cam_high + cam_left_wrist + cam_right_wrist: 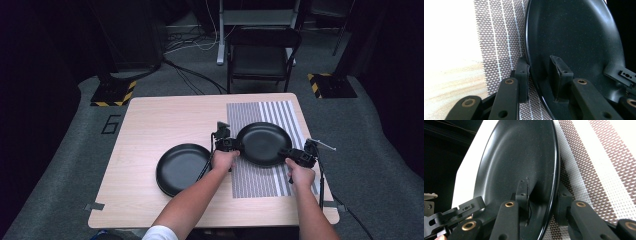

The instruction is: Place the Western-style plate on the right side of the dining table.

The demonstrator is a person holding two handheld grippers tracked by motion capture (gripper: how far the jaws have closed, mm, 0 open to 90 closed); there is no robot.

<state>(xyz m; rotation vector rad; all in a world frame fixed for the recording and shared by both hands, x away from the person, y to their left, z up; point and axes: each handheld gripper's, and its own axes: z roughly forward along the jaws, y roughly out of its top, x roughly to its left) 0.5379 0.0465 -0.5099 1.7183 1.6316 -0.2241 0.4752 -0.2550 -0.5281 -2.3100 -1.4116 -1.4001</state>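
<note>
Both tongs hold the same black plate: our left tongs (234,145) clamp its rim at 9 o'clock, and our right tongs (287,153) clamp it at about 4 o'clock. In the left gripper view, the left tongs (539,75) have one jaw under the rim and one inside the plate (574,42); the right gripper view shows the right tongs (541,200) closed on the rim in the same way. We see the held plate (263,142) over the striped mat (265,182), which covers the desk's right half from 12 to 5 o'clock. We cannot tell whether the plate rests on the mat or is lifted clear.

At 8 o'clock from it, a second black plate (181,169) lies flat on the bare wood of the desk (150,125), just beside the mat's left edge. Beyond the desk's far edge, at 12 o'clock, stands a dark folding chair (262,57) on the grey floor.
</note>
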